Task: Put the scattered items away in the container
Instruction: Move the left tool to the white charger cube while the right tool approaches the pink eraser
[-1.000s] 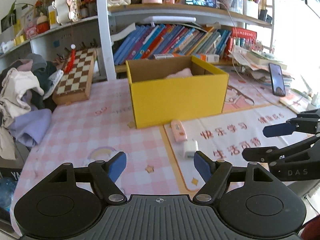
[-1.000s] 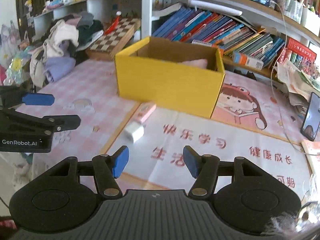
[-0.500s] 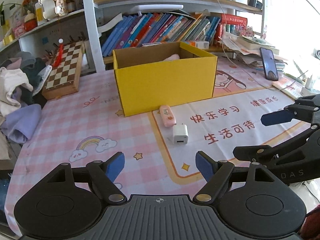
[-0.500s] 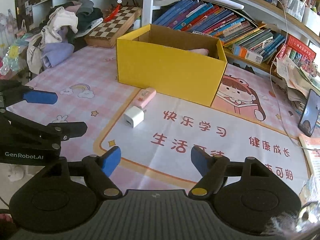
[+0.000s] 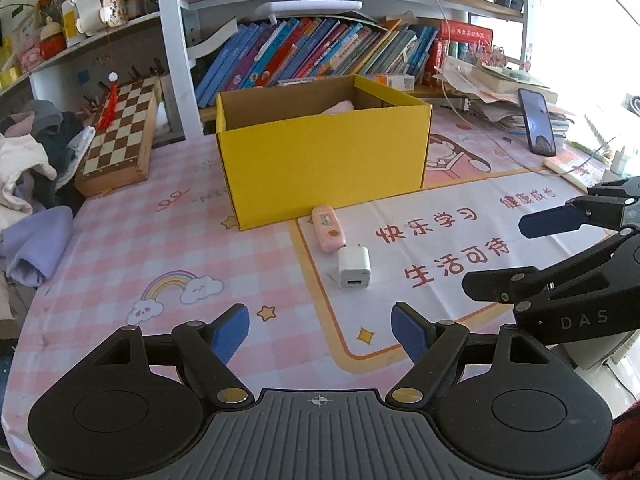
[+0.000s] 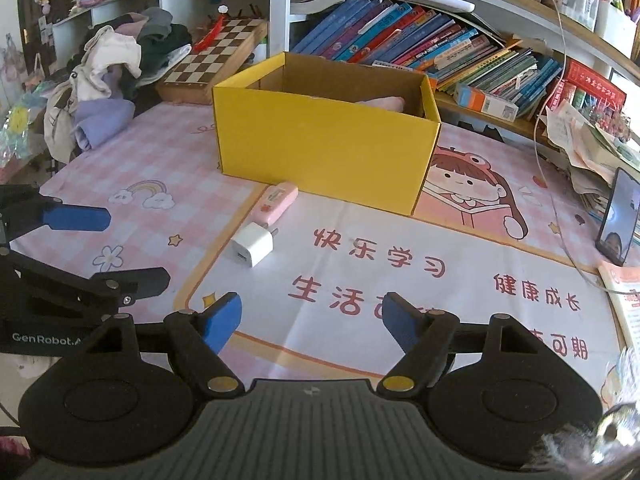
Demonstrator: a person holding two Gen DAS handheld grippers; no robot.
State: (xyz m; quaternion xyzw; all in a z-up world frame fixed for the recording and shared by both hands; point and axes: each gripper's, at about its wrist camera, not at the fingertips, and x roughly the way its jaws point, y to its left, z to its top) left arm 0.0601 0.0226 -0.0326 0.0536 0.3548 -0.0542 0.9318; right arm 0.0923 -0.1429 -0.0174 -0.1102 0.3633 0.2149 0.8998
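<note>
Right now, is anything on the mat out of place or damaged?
Two items lie loose outside the yellow box: a pink case at its front wall and a white charger plug on its side, touching the case's end. Nothing looks spilled or broken.

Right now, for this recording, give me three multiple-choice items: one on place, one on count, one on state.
1. Where does the white charger lie?
A. inside the yellow box
B. on the mat by the pink case
C. on the chessboard

2. How many loose small items lie in front of the box?
A. two
B. four
C. none

3. The left gripper and right gripper are:
A. both shut
B. both open, empty
C. holding the charger

Answers: 1 B, it lies beside the case; 2 A, charger and case; 3 B, fingers apart with nothing between.
</note>
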